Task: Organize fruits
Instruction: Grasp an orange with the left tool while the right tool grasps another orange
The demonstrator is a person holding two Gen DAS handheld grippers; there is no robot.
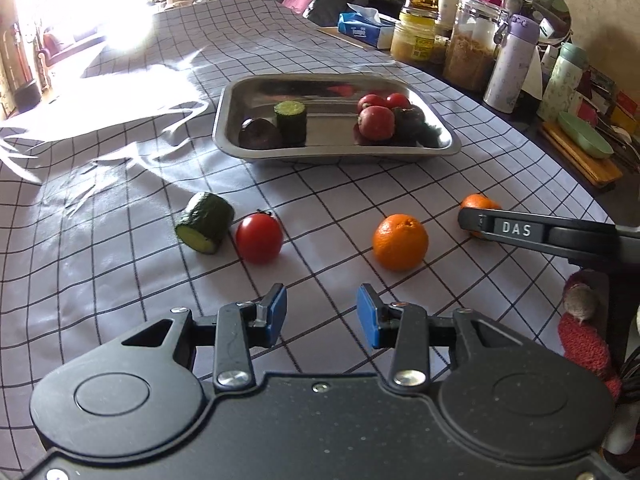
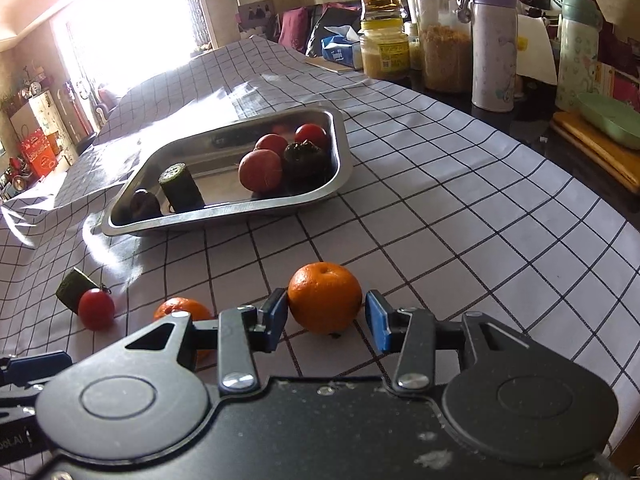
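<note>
A steel tray (image 1: 336,153) (image 2: 224,217) on the checked cloth holds an upright cucumber piece (image 1: 291,122), a dark round fruit (image 1: 259,133), and red and dark fruits (image 1: 376,122) at its right end. On the cloth in front of it lie a cucumber piece (image 1: 205,222), a tomato (image 1: 259,238) and two oranges (image 1: 400,242) (image 1: 478,202). My right gripper (image 2: 326,314) straddles the farther orange (image 2: 325,297), which rests on the cloth; its left pad is at the peel and a thin gap shows at the right pad. My left gripper (image 1: 322,314) is open and empty, short of the tomato and the nearer orange.
Jars (image 2: 446,36), a lilac flask (image 2: 492,40), a tissue box (image 1: 366,28) and a green bowl (image 1: 586,136) on a wooden board crowd the table's right edge beyond the cloth. A person's red knitted sleeve (image 1: 584,344) shows at the right.
</note>
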